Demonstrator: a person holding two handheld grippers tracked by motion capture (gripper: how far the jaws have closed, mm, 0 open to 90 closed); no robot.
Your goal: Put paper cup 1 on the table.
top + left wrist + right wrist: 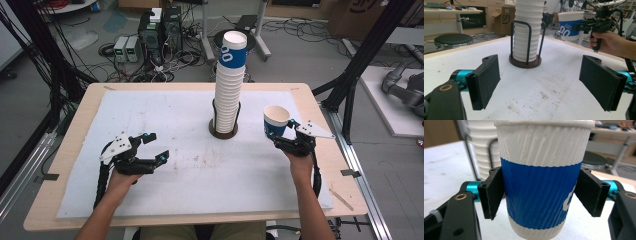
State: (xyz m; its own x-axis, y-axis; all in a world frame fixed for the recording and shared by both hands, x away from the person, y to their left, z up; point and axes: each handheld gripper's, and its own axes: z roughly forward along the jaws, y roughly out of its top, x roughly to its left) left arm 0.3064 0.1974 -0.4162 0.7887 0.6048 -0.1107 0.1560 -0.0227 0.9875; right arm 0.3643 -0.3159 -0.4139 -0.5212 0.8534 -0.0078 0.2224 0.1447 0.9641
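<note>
High view: right gripper (pixel 281 136) holds paper cup (pixel 275 120) upright, right of cup stack (pixel 229 90); left gripper (pixel 152 146) over tabletop (pixel 190 170), empty.
Left gripper view: jaws wide open, nothing between.
Right gripper view: jaws clamp cup's blue band.

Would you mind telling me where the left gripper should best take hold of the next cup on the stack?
Probably the top cup's blue-banded wall, from the side, jaws level across it: it stands upright well above the rack's black posts. The left gripper is open.
</note>
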